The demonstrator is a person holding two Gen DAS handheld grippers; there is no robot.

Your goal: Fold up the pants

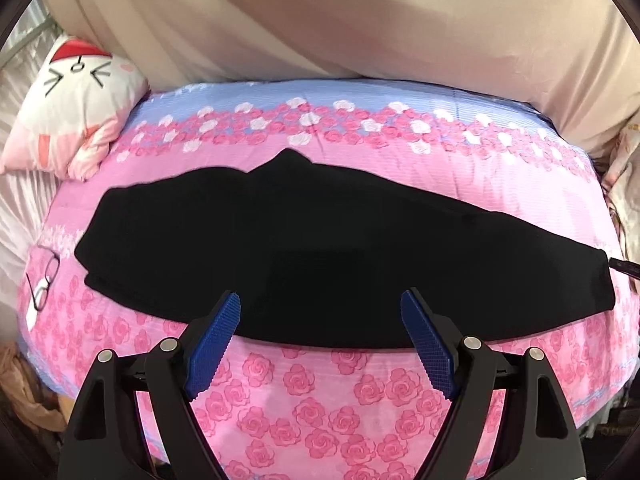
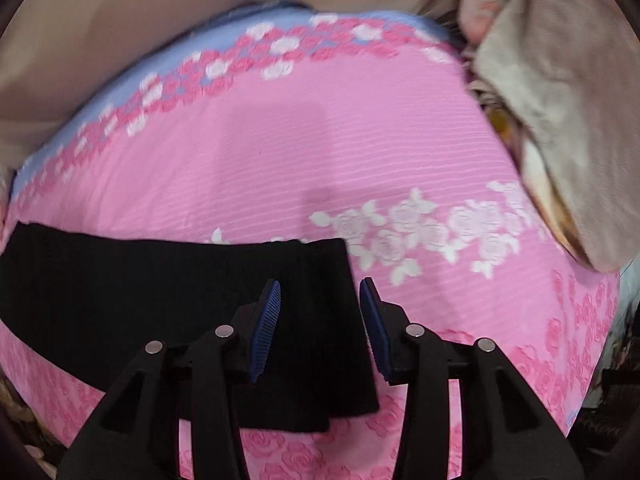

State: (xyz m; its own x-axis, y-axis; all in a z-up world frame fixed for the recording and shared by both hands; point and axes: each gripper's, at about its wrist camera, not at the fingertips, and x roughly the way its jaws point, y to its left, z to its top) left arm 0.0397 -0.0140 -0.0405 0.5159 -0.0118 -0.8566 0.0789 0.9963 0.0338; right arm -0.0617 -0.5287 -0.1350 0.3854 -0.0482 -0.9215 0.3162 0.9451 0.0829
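Pants point(image 1: 248, 248): black, lying flat and lengthwise across pink rose-print bedspread point(image 1: 320, 392). They appear already laid leg over leg, one long band; the pointed bump on the far edge is probably the crotch. The fabric is too dark to show seams or waistband with any certainty.

Right wrist view shows one squared end of the pants point(image 2: 200, 300) with layered edges stepping at the near corner, which suggests at least two plies there. Faint ribbing is visible, so likely a knit.

Handling, judged: light, soft, limp, no stiffness to carry a fold by itself. Plies will probably slide on each other if only the top one is pinched. Not fragile. Best hold looks like the end corners, taking all layers at once, then carrying that end over toward the other.

Left gripper point(image 1: 320, 304): jaws wide apart, holding nothing, poised over the near long edge around mid-length. Right gripper point(image 2: 320, 292): jaws apart, narrower gap, holding nothing, straddling the short end edge.

Periphery: glasses point(image 1: 46, 280) on the bedspread just beyond the left end, clear of the cloth; cat-face pillow point(image 1: 76, 108) at the far left corner; beige cover point(image 1: 360, 20) behind.
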